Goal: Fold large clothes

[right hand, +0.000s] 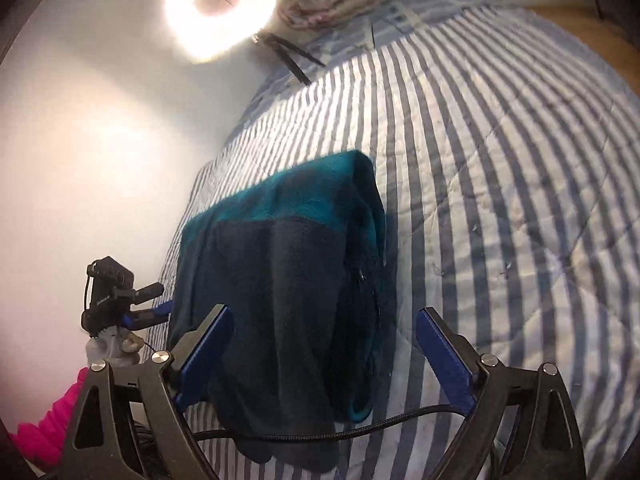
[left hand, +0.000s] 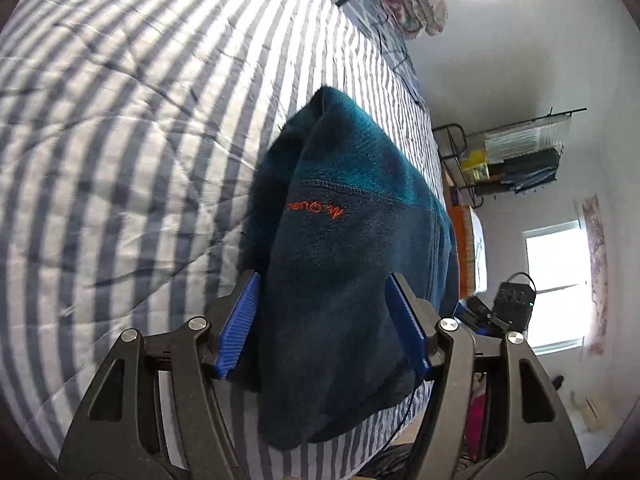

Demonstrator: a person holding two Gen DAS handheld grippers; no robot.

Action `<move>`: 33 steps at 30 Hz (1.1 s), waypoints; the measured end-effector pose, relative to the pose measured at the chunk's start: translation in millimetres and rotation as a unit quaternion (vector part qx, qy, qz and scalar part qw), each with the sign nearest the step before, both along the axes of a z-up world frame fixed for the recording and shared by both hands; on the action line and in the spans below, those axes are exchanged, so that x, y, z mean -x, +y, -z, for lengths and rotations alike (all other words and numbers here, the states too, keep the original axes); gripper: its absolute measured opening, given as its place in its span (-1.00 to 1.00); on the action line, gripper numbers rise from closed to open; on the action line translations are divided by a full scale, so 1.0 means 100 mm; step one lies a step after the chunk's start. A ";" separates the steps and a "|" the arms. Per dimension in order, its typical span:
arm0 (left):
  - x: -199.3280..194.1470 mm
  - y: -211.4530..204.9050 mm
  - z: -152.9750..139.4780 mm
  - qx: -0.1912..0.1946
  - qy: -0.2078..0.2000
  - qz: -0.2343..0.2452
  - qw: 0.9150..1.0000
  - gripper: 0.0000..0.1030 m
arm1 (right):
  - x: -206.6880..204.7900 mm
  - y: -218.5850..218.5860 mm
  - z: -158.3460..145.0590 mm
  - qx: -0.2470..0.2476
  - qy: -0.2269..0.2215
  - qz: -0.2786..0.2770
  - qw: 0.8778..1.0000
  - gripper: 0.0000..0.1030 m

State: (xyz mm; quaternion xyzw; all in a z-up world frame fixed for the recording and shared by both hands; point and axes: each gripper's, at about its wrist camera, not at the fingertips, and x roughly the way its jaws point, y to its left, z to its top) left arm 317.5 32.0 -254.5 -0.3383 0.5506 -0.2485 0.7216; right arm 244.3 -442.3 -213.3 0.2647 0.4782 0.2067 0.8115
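Fleece in two tones, dark navy below and teal above, makes up the folded jacket (left hand: 340, 240) that lies on the striped bed cover (left hand: 120, 140), close to the cover's near edge. All positions below are given relative to this jacket.

View differences: the left wrist view shows orange embroidered lettering (left hand: 316, 209) on the jacket's navy panel, a wire rack (left hand: 516, 156) against the wall beyond the jacket, and a bright window (left hand: 556, 284). The right wrist view shows none of these; it shows a zip line (right hand: 370, 292) along the jacket's side, a black braided cable (right hand: 320, 432) crossing the jacket's near hem, and a pink garment (right hand: 44, 420) off the bed edge. A ring light (right hand: 220, 4) appears beyond the jacket's far end in both views.

Pose: the left gripper (left hand: 324, 320) points down at the jacket's near end, blue fingers (left hand: 240, 324) spread apart with fleece between them; the pads do not press on it. The right gripper (right hand: 324, 356) also points down at the near end, fingers (right hand: 444, 356) spread wide, one on each side of the fabric without contact visible. In the right wrist view the left gripper appears just beside the jacket's edge, carried by a gloved hand (right hand: 114, 342).

Orientation: the jacket's long axis runs away from both grippers, navy end nearest, teal end toward the ring light.
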 end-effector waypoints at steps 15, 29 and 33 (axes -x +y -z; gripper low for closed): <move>-0.25 0.03 0.36 0.037 0.031 0.012 0.999 0.34 | -0.29 0.11 0.49 -0.066 0.044 -0.034 0.996 0.72; -0.16 -0.32 0.06 -0.082 -0.041 0.032 0.995 -0.10 | -0.40 0.46 0.29 -0.019 0.029 -0.053 0.998 -0.06; -0.05 -0.45 -0.09 -0.124 -0.072 0.038 0.989 -0.17 | -0.40 0.65 0.10 0.037 0.012 -0.057 0.998 -0.16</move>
